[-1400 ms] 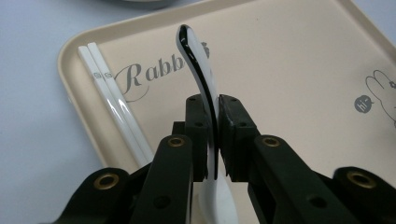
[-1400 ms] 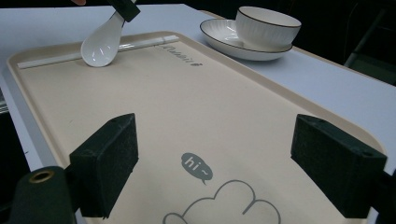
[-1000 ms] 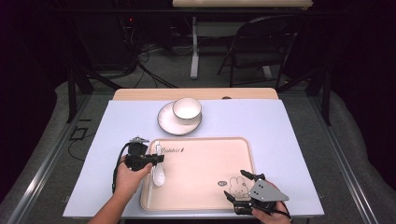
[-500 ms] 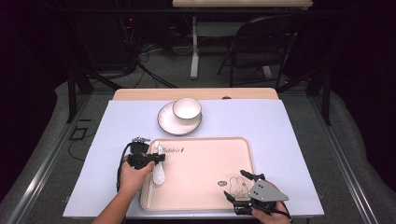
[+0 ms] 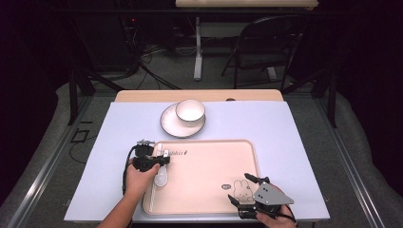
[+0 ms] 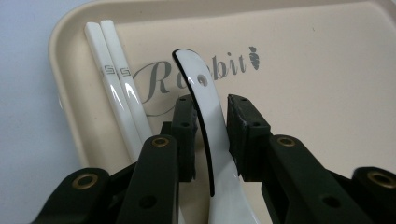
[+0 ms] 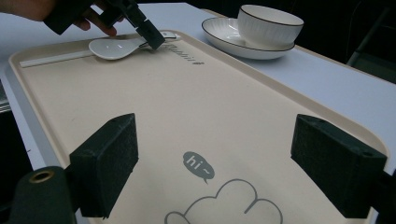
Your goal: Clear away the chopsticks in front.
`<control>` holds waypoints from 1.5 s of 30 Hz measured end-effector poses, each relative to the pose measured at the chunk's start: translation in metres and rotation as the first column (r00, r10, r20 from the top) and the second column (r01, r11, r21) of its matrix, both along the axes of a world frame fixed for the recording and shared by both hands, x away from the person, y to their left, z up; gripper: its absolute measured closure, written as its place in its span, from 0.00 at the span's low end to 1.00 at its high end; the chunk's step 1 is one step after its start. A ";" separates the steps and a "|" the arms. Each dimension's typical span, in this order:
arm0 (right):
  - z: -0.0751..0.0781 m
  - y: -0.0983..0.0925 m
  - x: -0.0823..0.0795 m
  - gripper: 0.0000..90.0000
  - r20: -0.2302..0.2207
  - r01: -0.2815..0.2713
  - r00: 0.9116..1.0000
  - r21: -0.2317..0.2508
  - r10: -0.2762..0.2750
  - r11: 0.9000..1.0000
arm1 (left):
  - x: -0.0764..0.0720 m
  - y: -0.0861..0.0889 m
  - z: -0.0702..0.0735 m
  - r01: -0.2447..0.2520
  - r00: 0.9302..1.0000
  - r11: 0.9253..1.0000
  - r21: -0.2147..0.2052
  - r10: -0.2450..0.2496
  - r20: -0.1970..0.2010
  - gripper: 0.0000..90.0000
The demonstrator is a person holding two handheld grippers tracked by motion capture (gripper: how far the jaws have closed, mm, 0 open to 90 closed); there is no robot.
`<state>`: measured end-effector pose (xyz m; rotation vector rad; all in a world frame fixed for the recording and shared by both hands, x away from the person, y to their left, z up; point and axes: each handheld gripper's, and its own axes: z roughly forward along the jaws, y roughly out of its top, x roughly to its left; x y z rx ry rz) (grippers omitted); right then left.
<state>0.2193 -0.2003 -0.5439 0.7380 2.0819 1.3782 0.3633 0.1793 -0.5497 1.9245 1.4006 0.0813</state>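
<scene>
White ceramic spoon (image 6: 212, 140) lies on the beige tray (image 5: 209, 209) beside the chopsticks (image 6: 116, 93). The left tongs (image 6: 210, 126) have just been opening, pads clear of its handle; lifting straight up avoids nudging it. The right tongs (image 7: 229, 163) gape empty.

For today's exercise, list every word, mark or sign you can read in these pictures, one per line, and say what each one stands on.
"Rabbit", with a small carrot sign after it, partly behind the spoon: on the tray.
"hi~", in a speech bubble above a drawn rabbit: on the tray, near corner.
A small grey mark on each of the chopsticks: too small to read.
</scene>
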 end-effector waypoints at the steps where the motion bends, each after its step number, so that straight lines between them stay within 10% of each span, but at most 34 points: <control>1: 0.000 0.000 0.000 0.16 0.000 0.000 1.000 0.000 0.000 1.000 | 0.000 0.000 0.000 0.000 1.000 1.000 0.000 0.000 0.000 0.81; 26: 0.000 0.000 0.000 0.16 -0.001 -0.006 1.000 -0.004 0.006 1.000 | 0.004 0.000 0.005 -0.038 0.999 0.998 0.044 0.036 0.036 0.77; 45: 0.000 0.001 0.000 0.16 -0.002 -0.006 1.000 -0.005 0.006 1.000 | 0.005 0.001 0.026 -0.066 0.993 0.993 0.096 0.056 0.103 0.47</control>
